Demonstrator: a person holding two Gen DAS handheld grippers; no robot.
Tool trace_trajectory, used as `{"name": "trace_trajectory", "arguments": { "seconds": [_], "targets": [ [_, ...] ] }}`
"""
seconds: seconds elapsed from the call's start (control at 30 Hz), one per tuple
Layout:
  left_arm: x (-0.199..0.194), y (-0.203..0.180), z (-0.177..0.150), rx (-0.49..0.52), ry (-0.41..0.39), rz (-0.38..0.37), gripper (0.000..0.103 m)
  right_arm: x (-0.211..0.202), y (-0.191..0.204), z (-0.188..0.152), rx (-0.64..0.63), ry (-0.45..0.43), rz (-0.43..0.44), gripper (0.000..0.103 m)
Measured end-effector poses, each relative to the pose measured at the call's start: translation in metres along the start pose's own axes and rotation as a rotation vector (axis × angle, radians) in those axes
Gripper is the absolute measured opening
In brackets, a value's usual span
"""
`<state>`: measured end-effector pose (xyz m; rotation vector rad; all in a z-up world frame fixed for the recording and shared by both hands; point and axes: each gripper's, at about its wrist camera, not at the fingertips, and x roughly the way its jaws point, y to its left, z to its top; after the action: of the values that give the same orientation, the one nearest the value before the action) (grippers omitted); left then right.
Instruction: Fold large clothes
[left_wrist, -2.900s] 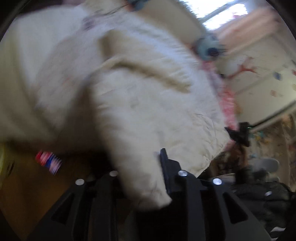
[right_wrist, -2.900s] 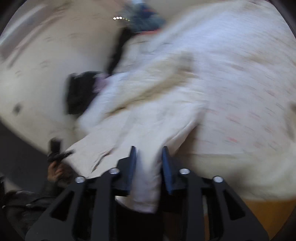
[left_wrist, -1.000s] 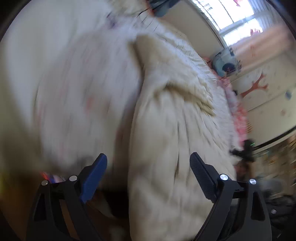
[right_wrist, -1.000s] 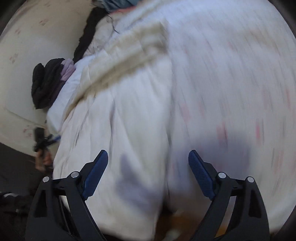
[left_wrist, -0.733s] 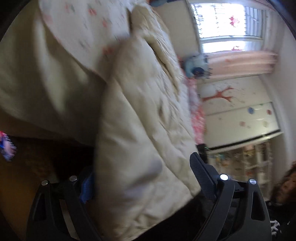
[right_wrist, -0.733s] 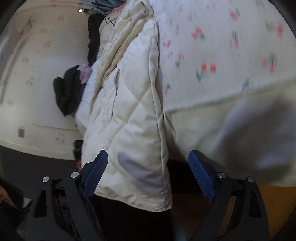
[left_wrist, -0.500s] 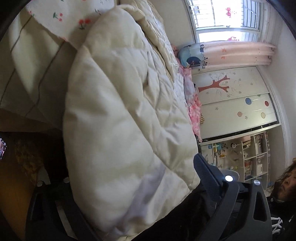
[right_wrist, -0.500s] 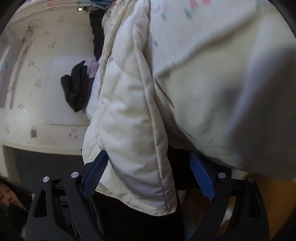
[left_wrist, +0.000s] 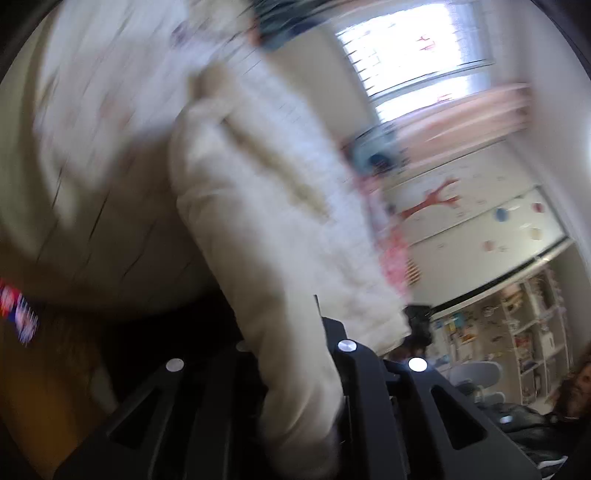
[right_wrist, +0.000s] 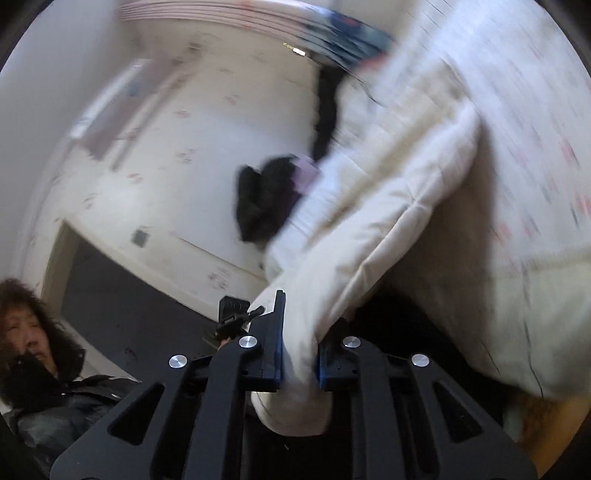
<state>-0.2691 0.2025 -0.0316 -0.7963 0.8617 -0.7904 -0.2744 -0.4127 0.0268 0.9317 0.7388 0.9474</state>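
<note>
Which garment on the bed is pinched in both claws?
The cream quilted coat; the black garment behind it lies untouched.

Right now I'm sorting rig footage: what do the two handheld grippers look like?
Both match: the left gripper and right gripper are matte black plastic frames with triangular cutouts and round silver screw heads. The right's fingers carry blue pads. No cables or sleeves show.

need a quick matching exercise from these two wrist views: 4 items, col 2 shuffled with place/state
Items:
1. left gripper
2. right gripper
3. black clothes
4. window

States:
A. bright, top right of the left wrist view
B. shut on the cream quilted coat's hem, right wrist view
C. heaped past the coat, against the pale wall
D. shut on the coat's hem, left wrist view

Pairs: 1-D, 2-B, 3-C, 4-A
</note>
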Motion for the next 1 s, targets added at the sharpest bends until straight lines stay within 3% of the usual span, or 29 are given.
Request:
{"name": "trace_trajectory", "arguments": {
  "seconds": [0.1,0.2,0.33,0.4,0.47,0.53,0.63,0.77,0.87,0.93,1.0],
  "targets": [
    [-0.014,-0.035,0.001,0.082,-0.017,-0.028,0.013,0.006,0.034,0.003,-0.067,0.008,0.047,0.013],
    [-0.016,-0.043,-0.009,0.126,0.028,-0.037,0.013,0.002,0.029,-0.006,-0.059,0.036,0.052,0.013],
    [-0.022,0.010,-0.030,-0.001,0.075,-0.034,0.013,-0.002,-0.010,-0.034,0.057,0.029,0.055,0.013],
    [-0.031,0.034,-0.040,-0.087,0.034,-0.062,0.013,-0.011,-0.022,-0.042,0.099,-0.026,0.093,0.013],
    [-0.036,0.034,-0.035,-0.100,-0.025,-0.120,0.013,-0.012,-0.020,-0.032,0.090,-0.065,0.140,0.013],
    [-0.038,0.018,-0.011,-0.065,-0.084,-0.173,0.013,-0.006,-0.011,-0.008,0.053,-0.093,0.182,0.013],
    [-0.033,-0.010,0.036,0.000,-0.155,-0.215,0.013,0.013,0.009,0.054,-0.023,-0.143,0.225,0.013],
    [-0.005,-0.033,0.138,0.035,-0.293,-0.250,0.013,0.038,0.011,0.151,-0.061,-0.240,0.240,0.013],
    [0.025,-0.024,0.201,0.000,-0.378,-0.227,0.013,0.053,-0.011,0.221,-0.014,-0.336,0.181,0.013],
    [0.055,-0.007,0.246,-0.052,-0.418,-0.194,0.013,0.064,-0.028,0.255,0.015,-0.374,0.105,0.013],
    [0.079,0.013,0.272,-0.084,-0.440,-0.132,0.013,0.081,-0.054,0.292,0.056,-0.400,0.014,0.013]
  ]
}}
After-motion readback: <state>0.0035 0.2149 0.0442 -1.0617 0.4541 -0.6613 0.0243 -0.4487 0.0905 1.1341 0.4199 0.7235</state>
